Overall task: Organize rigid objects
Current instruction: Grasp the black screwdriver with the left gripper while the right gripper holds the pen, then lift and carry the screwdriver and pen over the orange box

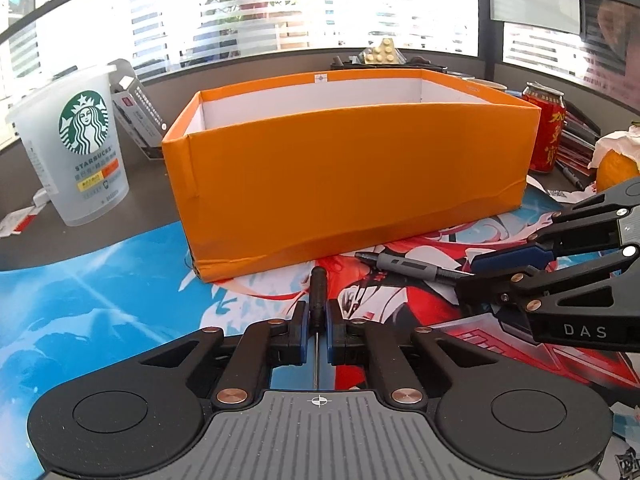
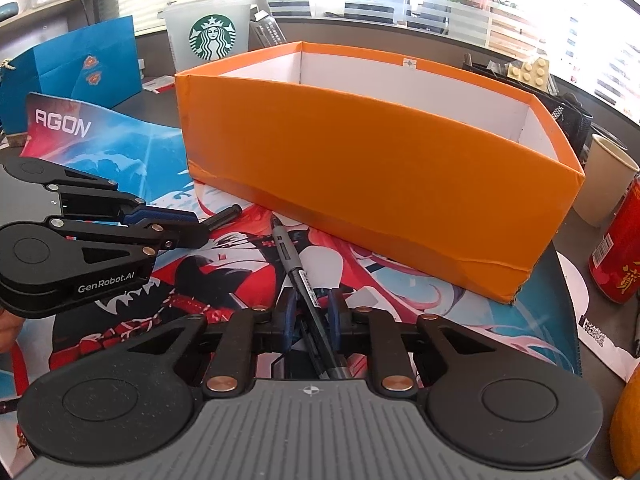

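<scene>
An open orange box (image 1: 352,176) with white inner walls stands on a colourful anime desk mat (image 1: 100,280); it also shows in the right wrist view (image 2: 380,184). My left gripper (image 1: 317,312) is shut on a small black screwdriver (image 1: 318,292), handle pointing toward the box. My right gripper (image 2: 313,308) has its jaws close around a grey and black pen (image 2: 298,272) that lies on the mat (image 2: 120,152) before the box. The pen also shows in the left wrist view (image 1: 412,266), held by the right gripper (image 1: 476,270). The left gripper shows in the right wrist view (image 2: 192,226).
A Starbucks cup (image 1: 84,148) stands left of the box, a red can (image 1: 546,128) and an orange fruit (image 1: 616,168) to its right. A blue paper bag (image 2: 76,68) and a paper cup (image 2: 608,176) stand on the desk. A wire basket (image 2: 568,116) sits behind the box.
</scene>
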Demonstrator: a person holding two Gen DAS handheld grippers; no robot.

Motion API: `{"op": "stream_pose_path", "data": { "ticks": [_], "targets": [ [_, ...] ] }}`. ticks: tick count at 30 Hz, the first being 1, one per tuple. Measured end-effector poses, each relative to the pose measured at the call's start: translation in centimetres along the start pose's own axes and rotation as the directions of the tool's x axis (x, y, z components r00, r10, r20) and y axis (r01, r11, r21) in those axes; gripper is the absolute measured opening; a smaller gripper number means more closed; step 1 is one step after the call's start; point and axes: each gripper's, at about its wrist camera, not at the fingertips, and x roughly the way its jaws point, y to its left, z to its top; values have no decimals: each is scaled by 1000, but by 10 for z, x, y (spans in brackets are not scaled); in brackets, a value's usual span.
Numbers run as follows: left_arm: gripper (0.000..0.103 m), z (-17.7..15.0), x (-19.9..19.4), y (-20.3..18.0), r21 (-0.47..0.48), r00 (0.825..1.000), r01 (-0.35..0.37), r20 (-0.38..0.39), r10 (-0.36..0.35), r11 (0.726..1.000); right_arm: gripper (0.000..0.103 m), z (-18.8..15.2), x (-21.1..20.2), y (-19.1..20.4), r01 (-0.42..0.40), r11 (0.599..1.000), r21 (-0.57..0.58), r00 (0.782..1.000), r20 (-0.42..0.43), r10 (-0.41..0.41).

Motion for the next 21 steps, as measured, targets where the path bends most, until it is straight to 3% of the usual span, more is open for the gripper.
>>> {"op": "stream_pose_path", "data": {
  "ticks": [4, 16, 21],
  "targets": [
    [7, -1, -1, -1, 1, 1000, -5, 10, 5, 1000, 15, -2, -1, 4, 12, 1000, -3, 1000, 12, -12],
    [6, -4, -10, 12, -81, 995, 98, -19, -100, 992, 10, 0, -14, -4, -25, 999, 35, 999, 26, 24],
    [6, -9, -15, 5, 4, 998, 58, -24, -58, 998, 9, -4, -10, 4, -34, 999, 19, 999, 1, 34]
  ]
}}
